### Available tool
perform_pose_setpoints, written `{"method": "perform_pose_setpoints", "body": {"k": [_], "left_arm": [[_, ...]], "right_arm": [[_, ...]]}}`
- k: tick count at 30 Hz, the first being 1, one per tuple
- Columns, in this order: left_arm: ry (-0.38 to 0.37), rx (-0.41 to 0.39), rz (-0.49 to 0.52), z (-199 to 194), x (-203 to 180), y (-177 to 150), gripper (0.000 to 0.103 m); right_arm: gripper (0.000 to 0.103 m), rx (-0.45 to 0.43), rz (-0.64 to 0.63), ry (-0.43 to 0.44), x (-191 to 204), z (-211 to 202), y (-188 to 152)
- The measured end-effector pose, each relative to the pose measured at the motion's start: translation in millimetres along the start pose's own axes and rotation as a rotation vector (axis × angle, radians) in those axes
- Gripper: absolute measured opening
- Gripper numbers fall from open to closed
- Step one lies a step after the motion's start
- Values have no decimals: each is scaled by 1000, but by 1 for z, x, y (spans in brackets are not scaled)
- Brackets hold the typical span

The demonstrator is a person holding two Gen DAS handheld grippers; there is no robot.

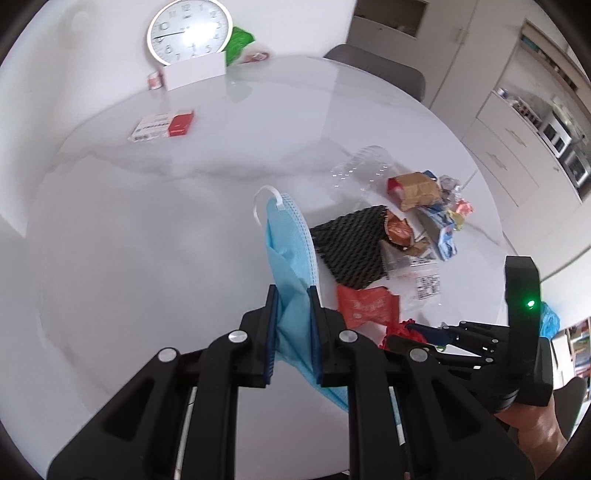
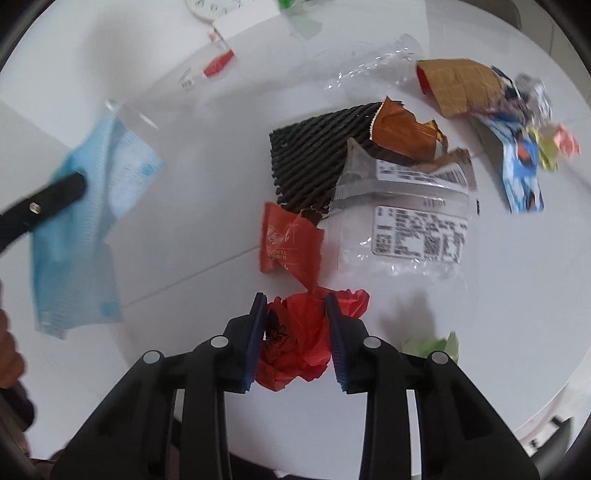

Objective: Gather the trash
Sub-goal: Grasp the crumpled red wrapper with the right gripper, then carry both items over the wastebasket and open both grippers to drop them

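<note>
- Left wrist view looked down over the left tongs (image 1: 291, 295), which were clenched on a blue face mask (image 1: 290, 254); the mask stood up between the pads, its white ear loop at the far end, and its lower edge hung below the fingers, clear of the worktop (image 1: 147, 221).
- To the right in that view, the right tongs (image 1: 413, 330) reached in from the near right edge, held by a hand (image 1: 535, 424), with a crumpled red wrapper (image 1: 400, 332) at their tips.
- Right wrist view showed the right tongs (image 2: 295, 302) grasping that crumpled red wrapper (image 2: 299, 332), both pads pressing its sides; the wrapper sat low, at or just above the worktop (image 2: 184, 240), I could not tell which.
- Just beyond lay an orange-red sachet (image 2: 290, 243), and right of it a clear plastic bag with printed labels (image 2: 402, 221), overlapping a black ribbed mat piece (image 2: 314, 158).
- A torn copper-brown foil (image 2: 402, 129) rested on the far edge of the mat.
- Farther right lay a brown-paper packet (image 2: 458, 85) and a cluster of blue, silver and yellow wrappers (image 2: 524, 147).
- A green scrap (image 2: 432, 345) lay near the right tongs, on the right.
- Far on the worktop stood a white clock (image 1: 190, 29) behind a white card (image 1: 194, 72), with a red-and-white box (image 1: 162, 125) nearer on the left.
</note>
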State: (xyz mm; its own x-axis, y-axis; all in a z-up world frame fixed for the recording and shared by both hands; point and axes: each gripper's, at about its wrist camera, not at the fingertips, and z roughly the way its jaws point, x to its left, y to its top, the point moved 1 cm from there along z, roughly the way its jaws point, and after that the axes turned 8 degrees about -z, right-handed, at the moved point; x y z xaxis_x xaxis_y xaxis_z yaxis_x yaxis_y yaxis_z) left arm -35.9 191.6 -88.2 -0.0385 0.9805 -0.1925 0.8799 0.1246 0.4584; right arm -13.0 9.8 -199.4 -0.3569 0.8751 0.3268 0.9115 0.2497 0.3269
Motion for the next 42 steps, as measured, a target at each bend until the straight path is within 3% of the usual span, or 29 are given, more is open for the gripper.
{"method": "perform_pose_setpoints", "body": {"k": [5,10,13,19,21,24,25,31,35,38,40,42], "left_arm": [[-16,-5,52,-5,-25,-2,15],[-63,-4,140,-9,-64,-4,15],[-110,-12,228,-14,-104,-7,15],[-295,24,466,-12,-225,-33,15],[-350,54,530,-6,-266,-47,15],[-474,174,603,15,-341,-81,15],[-484,200,616,22,-358,-90,15],[-452,341,723,88,-461,-164,15],[-413,407,758,129,-497,-202,16],[-377,446,770,154,-519,-219,28],[-368,445,764,160,-524,-226,49],[-366,430,761,161,-527,-229,57]], "right_arm": [[32,-63,89,119,-13,-31,-9],[32,-163,187,147,-42,-83,-26],[32,-256,258,71,-74,-131,-51],[32,-345,458,-226,-164,-219,-134],[32,-351,521,-312,-192,-245,-167],[33,-363,605,-380,-223,-271,-211],[33,-366,625,-396,-232,-278,-225],[34,-367,689,-449,-269,-296,-281],[34,-355,719,-444,-301,-294,-304],[34,-338,730,-434,-321,-289,-315],[34,-327,728,-427,-329,-284,-318],[34,-317,720,-420,-338,-279,-322]]}}
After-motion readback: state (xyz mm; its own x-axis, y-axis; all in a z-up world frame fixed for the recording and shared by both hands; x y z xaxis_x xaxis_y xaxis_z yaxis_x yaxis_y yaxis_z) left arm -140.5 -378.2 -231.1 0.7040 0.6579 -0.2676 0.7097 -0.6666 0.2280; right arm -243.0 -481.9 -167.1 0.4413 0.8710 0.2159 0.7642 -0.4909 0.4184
